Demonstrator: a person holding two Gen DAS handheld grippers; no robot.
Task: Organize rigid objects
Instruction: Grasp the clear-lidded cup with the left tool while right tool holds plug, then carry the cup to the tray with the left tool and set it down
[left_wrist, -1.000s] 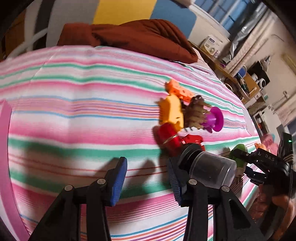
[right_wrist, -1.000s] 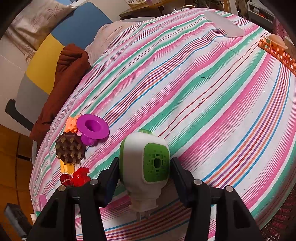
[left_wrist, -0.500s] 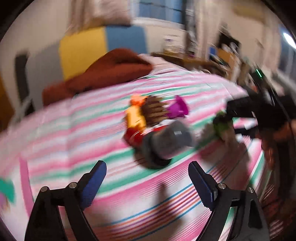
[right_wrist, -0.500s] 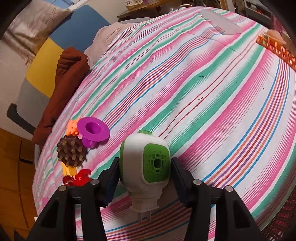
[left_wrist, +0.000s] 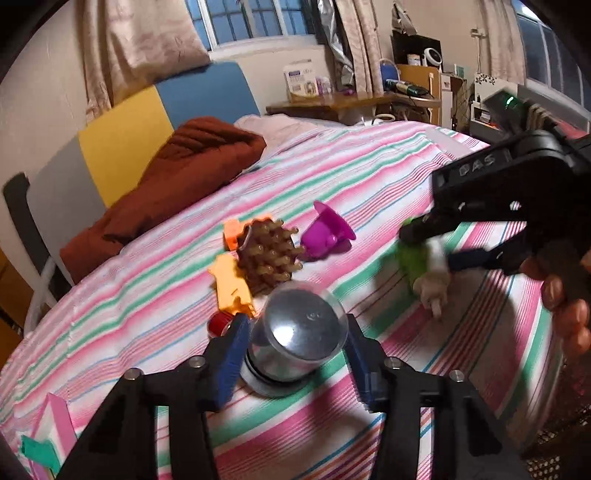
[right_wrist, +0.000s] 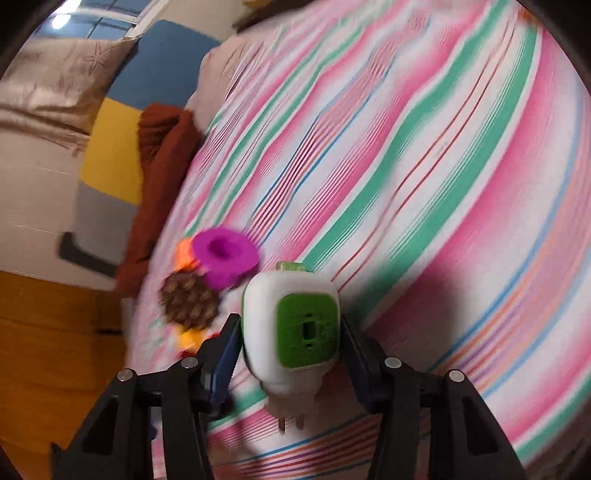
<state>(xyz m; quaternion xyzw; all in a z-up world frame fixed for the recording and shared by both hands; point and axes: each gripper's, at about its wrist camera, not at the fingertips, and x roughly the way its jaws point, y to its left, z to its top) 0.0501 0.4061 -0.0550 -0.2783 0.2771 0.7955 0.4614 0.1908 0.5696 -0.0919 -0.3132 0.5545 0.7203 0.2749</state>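
My left gripper (left_wrist: 295, 354) has its blue pads on both sides of a clear plastic jar (left_wrist: 295, 339) with a dark lid that lies on the striped bed; the pads look to touch it. Behind the jar lie a yellow piece (left_wrist: 231, 284), a brown spiky ball (left_wrist: 267, 254), an orange piece (left_wrist: 232, 238), a purple cup (left_wrist: 325, 232) and a red piece (left_wrist: 218, 325). My right gripper (right_wrist: 290, 350) is shut on a white and green plug-in device (right_wrist: 295, 328), held just above the bed right of the pile; it also shows in the left wrist view (left_wrist: 424, 266).
A rust-brown blanket (left_wrist: 173, 166) lies at the head of the bed against a grey, yellow and blue headboard (left_wrist: 122, 136). A desk with clutter (left_wrist: 351, 99) stands beyond the bed. A pink object (left_wrist: 55, 417) lies at the near left.
My left gripper swung round, opened wide, then closed in around the jar. My right gripper has moved the plug-in device closer to the toy pile; its view is blurred.
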